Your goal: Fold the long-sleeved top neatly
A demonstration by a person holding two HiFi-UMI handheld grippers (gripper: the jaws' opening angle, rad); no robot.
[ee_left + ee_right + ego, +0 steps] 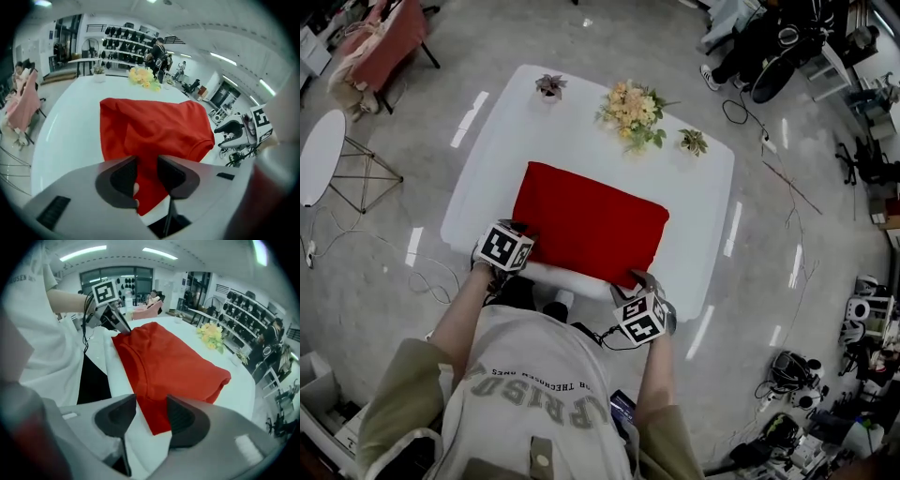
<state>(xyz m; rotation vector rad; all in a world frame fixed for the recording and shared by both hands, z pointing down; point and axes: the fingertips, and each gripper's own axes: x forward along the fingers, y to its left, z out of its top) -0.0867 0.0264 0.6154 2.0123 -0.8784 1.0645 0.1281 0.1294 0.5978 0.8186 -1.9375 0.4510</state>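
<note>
The top (pixel 591 225) was plain bright red on a glossy white surface (pixel 487 178). Beyond the top, the flowers (pixel 633 111) were pale yellow and peach with green leaves. Near the top, the left gripper (pixel 147 164) and right gripper (pixel 151 411) were grey with black pads (pixel 173 176). Their cubes (pixel 504 248) bore black-and-white squares. The floor (pixel 412 281) was grey.

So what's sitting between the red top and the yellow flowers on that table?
Nothing. In the head view, only bare white table separates the red top from the yellow flowers near the far edge.
</note>
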